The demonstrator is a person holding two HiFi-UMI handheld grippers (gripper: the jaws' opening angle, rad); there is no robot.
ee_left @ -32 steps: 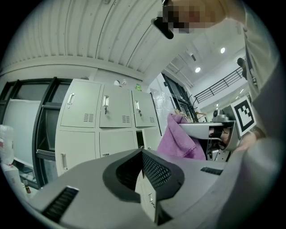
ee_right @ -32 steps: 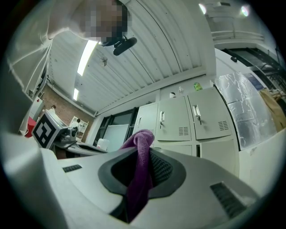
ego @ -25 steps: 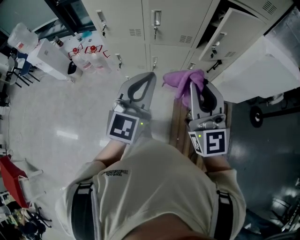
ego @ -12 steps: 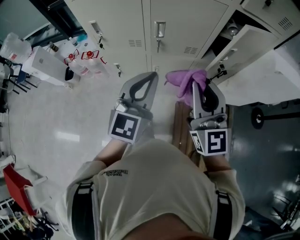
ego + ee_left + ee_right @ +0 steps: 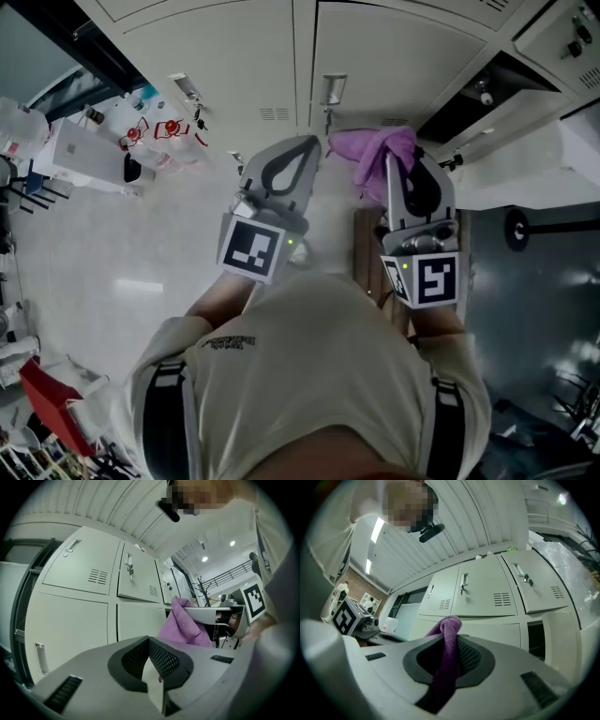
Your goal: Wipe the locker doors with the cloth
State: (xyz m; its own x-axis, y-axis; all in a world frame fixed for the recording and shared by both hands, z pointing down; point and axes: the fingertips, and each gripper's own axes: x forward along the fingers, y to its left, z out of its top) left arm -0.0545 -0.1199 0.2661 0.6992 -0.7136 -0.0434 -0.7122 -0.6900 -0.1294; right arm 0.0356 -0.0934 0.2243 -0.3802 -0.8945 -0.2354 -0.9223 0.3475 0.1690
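Purple cloth (image 5: 368,150), soft, light and floppy by its look, hung at one o'clock near the locker doors (image 5: 394,66), pinched by a bunched fold in the right gripper's (image 5: 398,169) clenched jaws. That thick fold seemed the surest hold. The left gripper (image 5: 302,150) was closed on nothing.

The cloth (image 5: 373,155) was soft, fuzzy purple fabric. The lockers (image 5: 234,66) were smooth painted metal, matt cream. The left gripper (image 5: 305,143) and right gripper (image 5: 394,161) had matt grey plastic shells and black, mesh-textured pads (image 5: 161,659). The floor (image 5: 94,253) was pale and glossy.
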